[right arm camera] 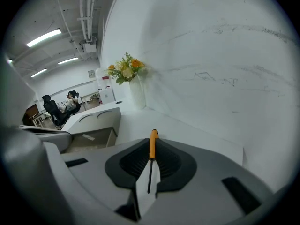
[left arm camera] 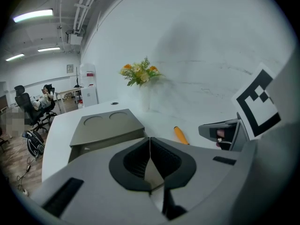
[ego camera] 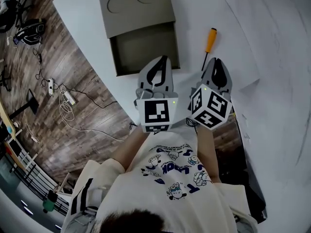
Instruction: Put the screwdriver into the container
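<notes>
The screwdriver point(ego camera: 209, 45), with an orange handle and a thin black shaft, lies on the white table point(ego camera: 194, 13) right of the container point(ego camera: 146, 47). The container is a grey box whose lid point(ego camera: 138, 8), with two round recesses, is slid back over an open compartment. My left gripper point(ego camera: 163, 58) is shut and empty near the compartment's front edge. My right gripper point(ego camera: 217, 61) hangs just behind the shaft's tip, jaws together and holding nothing. In the right gripper view the screwdriver point(right arm camera: 151, 151) shows through the slit between the jaws. The left gripper view shows its handle point(left arm camera: 180, 136) beside the container point(left arm camera: 105, 125).
A vase of yellow and orange flowers point(left arm camera: 139, 74) stands against the white wall behind the container. The table's curved left edge drops to a wooden floor with cables point(ego camera: 63, 98) and a backpack point(ego camera: 29, 33). A person sits on an office chair far off point(left arm camera: 45, 97).
</notes>
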Demonstrator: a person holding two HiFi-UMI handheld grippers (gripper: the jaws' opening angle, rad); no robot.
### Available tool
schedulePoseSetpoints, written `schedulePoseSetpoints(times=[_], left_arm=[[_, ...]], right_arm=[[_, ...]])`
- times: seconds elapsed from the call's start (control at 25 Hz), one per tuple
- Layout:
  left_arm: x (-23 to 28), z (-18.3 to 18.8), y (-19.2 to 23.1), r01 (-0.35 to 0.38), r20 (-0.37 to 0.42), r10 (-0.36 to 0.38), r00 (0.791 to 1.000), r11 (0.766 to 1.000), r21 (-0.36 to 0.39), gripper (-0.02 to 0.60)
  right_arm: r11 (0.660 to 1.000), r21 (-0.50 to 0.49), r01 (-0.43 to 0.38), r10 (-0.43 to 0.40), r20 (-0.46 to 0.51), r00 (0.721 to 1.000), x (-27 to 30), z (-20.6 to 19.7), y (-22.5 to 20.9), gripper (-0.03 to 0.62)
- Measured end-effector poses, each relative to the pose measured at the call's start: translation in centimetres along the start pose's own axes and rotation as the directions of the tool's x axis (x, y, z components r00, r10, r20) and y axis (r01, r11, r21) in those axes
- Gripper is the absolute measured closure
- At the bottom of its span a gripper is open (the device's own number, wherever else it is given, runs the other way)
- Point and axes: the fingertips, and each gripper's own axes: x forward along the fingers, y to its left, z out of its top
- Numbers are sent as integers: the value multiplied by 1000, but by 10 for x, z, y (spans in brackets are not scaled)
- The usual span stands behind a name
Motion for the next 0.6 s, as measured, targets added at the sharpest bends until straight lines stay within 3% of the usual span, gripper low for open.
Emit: schedulePoseSetpoints(times=[0.36,0.48,0.6], left_arm=[[23,-17,16,-22,-43,21,999,1000,-19,563],[24,-16,16,-24,-51,23,998,999,-23,563],[25,-14,14,-26,-55,24,998,999,-27,563]], right_arm=[[999,25,-22,24,-66,998,36,-19,1,547],[999,28,-24,26,-80,996,40,-17,0,496],[999,26,-28,30,-89,996,44,-15,-1,494]])
